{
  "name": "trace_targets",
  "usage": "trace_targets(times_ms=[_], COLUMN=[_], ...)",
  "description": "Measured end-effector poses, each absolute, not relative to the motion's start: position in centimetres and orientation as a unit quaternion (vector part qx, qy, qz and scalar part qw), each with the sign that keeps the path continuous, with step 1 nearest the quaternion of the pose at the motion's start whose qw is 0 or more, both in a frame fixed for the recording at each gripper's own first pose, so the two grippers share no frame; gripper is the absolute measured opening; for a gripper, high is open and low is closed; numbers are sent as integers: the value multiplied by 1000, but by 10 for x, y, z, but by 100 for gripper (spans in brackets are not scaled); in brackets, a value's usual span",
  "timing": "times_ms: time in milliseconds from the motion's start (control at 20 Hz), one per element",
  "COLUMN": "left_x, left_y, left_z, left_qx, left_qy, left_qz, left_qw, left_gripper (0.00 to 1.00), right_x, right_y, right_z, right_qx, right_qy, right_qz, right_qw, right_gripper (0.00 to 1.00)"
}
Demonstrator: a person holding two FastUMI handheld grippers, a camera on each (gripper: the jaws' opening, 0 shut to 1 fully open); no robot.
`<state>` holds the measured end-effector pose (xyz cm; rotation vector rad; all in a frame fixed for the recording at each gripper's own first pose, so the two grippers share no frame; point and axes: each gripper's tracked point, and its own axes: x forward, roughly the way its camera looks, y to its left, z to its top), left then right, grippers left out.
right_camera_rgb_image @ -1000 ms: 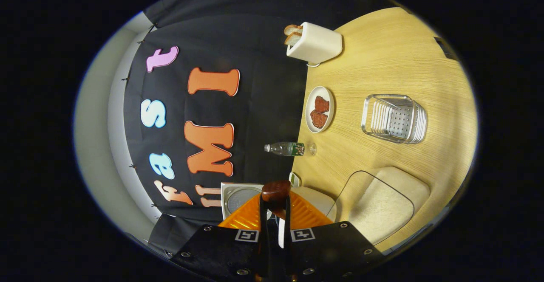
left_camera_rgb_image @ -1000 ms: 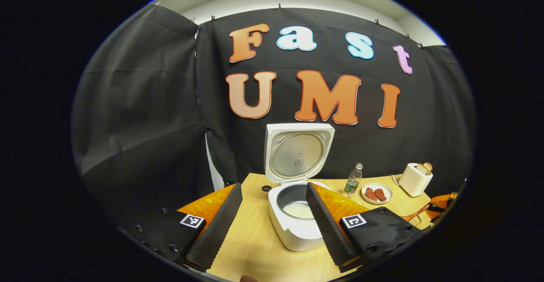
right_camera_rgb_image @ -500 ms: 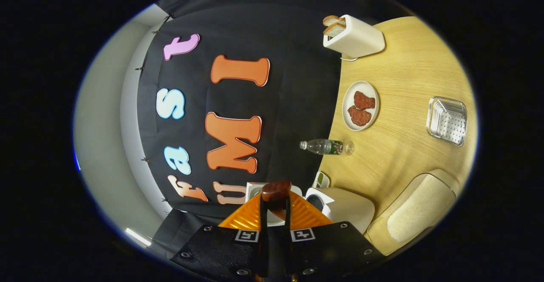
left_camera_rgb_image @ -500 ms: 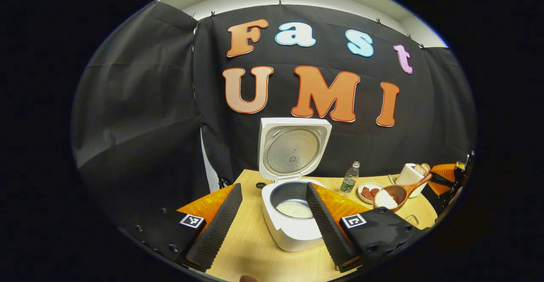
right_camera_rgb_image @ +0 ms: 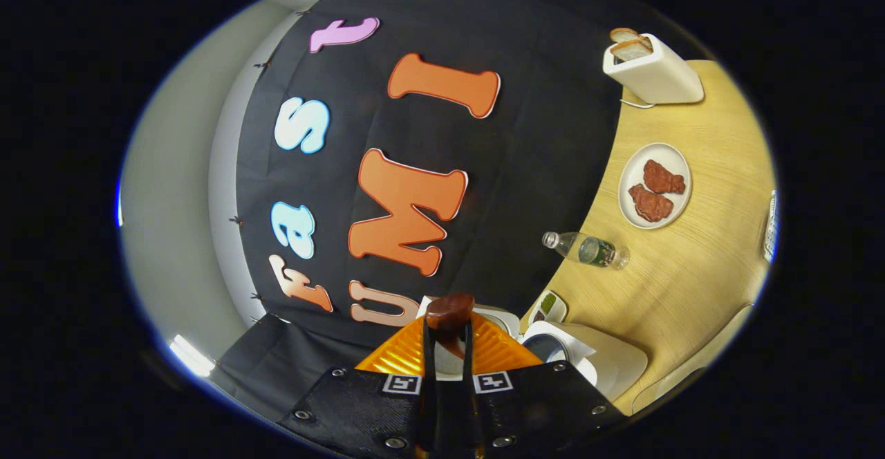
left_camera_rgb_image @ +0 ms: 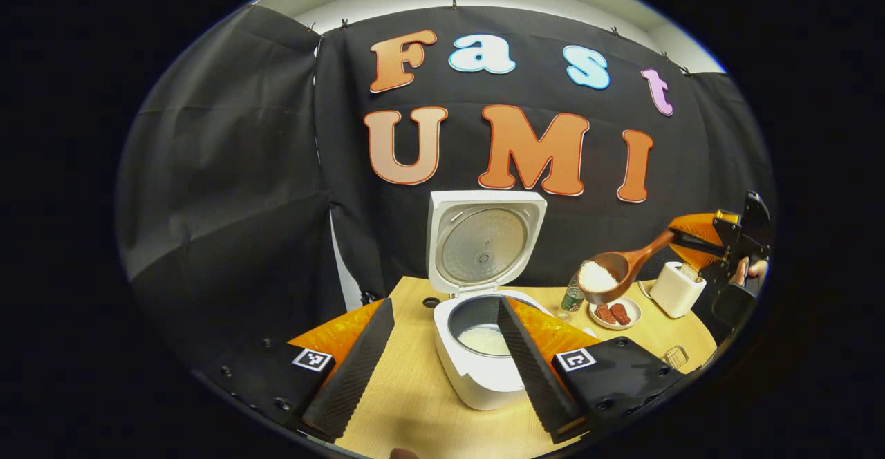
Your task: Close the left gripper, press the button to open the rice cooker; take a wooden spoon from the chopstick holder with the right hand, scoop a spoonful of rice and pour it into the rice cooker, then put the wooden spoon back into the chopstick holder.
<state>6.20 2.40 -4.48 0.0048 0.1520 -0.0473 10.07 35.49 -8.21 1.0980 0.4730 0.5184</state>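
Currently we see the white rice cooker (left_camera_rgb_image: 484, 369) standing on the light wooden bench (left_camera_rgb_image: 408, 404) with its lid (left_camera_rgb_image: 484, 241) upright and open; a layer of white rice (left_camera_rgb_image: 485, 340) sits in the grey inner pot. Left claw (left_camera_rgb_image: 442, 355) hovers just in front of the cooker, fingers well apart, gripping nothing.

Right claw (left_camera_rgb_image: 681, 241) shows at the right edge of the left gripper view, clamped on the handle of the brown wooden spoon (left_camera_rgb_image: 622, 269). Spoon bowl carries a heap of white rice, held in the air right of the cooker, above the small white plate (left_camera_rgb_image: 614, 312) with two reddish-brown pieces and just beside the clear plastic bottle (left_camera_rgb_image: 571, 298).

From the right gripper view, the right claw (right_camera_rgb_image: 448, 338) is pinched together on the spoon's rounded handle end (right_camera_rgb_image: 449, 312). White toaster (right_camera_rgb_image: 650, 68) with bread slices stands at the bench's far edge.
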Motion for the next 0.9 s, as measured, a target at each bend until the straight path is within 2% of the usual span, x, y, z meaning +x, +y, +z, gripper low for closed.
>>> trace_targets(times_ms=[250,900], left_x=[65,70], left_y=[44,59], left_z=[-51,-55], left_qx=[0,0], left_qy=[83,86], left_qz=[-8,-2], left_qw=[997,996], left_gripper=[100,100], right_x=[118,120], right_y=[389,436], right_z=[-71,-70], right_qx=[431,321], right_qy=[195,160], right_qz=[259,292], right_qw=[842,887], right_gripper=[13,13])
